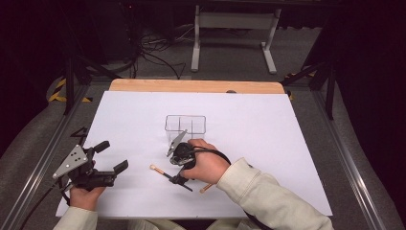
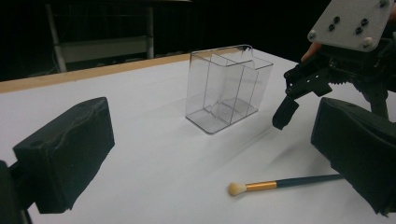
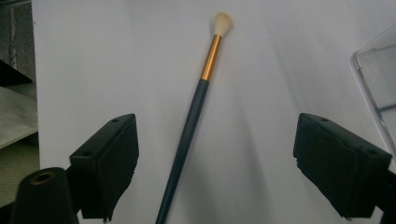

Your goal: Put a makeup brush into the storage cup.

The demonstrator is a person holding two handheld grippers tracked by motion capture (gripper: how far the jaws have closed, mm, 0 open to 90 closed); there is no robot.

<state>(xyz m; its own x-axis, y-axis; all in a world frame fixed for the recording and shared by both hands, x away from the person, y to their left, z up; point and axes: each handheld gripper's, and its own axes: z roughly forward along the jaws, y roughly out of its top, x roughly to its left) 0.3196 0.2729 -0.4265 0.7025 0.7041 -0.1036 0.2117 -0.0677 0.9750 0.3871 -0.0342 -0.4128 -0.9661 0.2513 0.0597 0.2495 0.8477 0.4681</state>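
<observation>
Lengthwise between open right tongs (image 3: 215, 172), brush (image 3: 194, 112), bristles away.

Your right hand (image 1: 207, 165) covered the middle of the brush (image 1: 163, 173) from above. The brush's handle end ran off the bottom of the right gripper view, and there the box (image 3: 376, 88) was cut by the right edge.

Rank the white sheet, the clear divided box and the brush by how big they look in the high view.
1. White sheet, by far the largest, covering most of the table.
2. Clear divided box.
3. Brush, thin and partly hidden under the right claw, so its full length is unsure.
</observation>
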